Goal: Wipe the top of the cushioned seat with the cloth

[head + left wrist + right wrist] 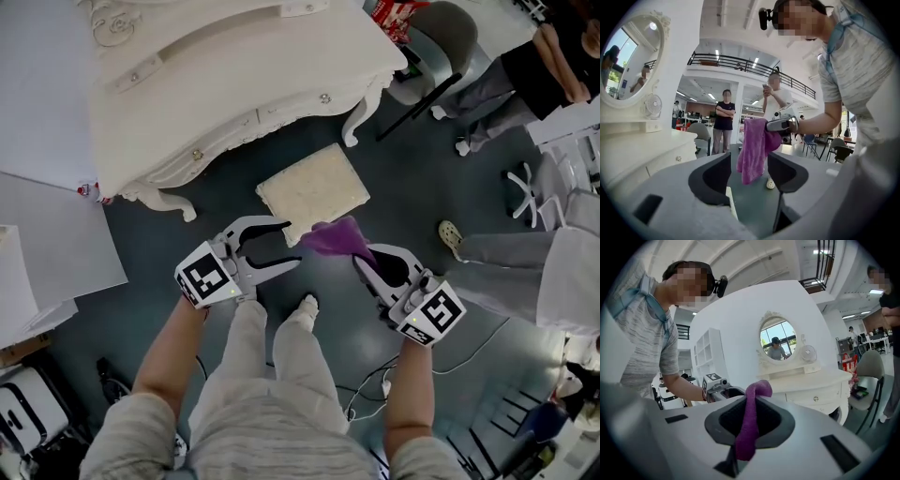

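Cloth (333, 237) hangs pinched in the right tongs (364, 258); left tongs (289, 246) gape empty. Probably best lowered flat onto the cushioned seat (314, 192) before sweeping across.

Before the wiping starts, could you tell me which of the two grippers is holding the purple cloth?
The right gripper: its jaws are shut on the purple cloth, whereas the left gripper has its jaws wide apart, gripping nothing.

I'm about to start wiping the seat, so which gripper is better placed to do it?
Right: the right gripper is shut on the purple cloth, close by the cushioned seat; the left gripper is open and empty.
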Demonstrator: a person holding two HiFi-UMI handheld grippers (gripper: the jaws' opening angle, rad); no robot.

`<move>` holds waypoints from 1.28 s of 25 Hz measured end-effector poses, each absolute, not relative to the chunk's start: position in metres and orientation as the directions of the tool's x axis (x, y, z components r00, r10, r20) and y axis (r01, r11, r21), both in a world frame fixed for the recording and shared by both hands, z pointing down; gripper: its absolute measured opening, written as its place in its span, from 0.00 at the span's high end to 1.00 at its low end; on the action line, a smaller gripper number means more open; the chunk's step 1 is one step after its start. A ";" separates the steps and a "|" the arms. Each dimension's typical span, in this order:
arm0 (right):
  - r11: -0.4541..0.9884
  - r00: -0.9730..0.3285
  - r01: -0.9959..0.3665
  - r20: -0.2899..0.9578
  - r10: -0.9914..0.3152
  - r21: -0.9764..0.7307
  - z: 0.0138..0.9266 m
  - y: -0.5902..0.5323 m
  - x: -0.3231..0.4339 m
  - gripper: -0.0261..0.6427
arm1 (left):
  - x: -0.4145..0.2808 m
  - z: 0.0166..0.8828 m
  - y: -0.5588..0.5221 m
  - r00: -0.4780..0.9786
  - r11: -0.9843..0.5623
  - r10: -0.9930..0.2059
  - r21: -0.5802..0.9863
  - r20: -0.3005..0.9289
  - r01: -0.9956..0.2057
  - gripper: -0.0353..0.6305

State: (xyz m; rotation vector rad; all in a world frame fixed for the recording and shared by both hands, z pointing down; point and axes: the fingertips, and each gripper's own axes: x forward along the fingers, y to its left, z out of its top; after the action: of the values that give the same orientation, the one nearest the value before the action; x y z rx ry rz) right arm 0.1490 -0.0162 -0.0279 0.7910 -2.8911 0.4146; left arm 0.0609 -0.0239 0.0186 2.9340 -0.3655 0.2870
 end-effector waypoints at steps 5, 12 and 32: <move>0.804 -0.836 -0.549 0.173 -0.521 -0.230 0.029 -0.038 0.163 0.91 | 0.071 0.069 -0.042 0.948 -0.962 -0.244 0.077 0.203 -0.264 0.58; 0.741 -0.762 -0.647 0.201 -0.616 -0.181 0.130 -0.097 0.178 0.91 | 0.060 0.177 -0.084 0.927 -0.946 -0.306 0.037 0.217 -0.321 0.58; 0.451 -0.410 -0.845 0.193 -0.891 0.288 0.295 -0.212 0.276 0.91 | 0.061 0.357 -0.163 0.857 -0.855 -0.498 -0.243 0.133 -0.459 0.88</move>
State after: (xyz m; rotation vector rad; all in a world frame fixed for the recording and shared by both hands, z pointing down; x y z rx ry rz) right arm 0.2756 -0.2116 0.2953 1.4820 -2.3897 -0.2080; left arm 0.0608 -0.1629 0.3573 3.2217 -0.8400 0.3228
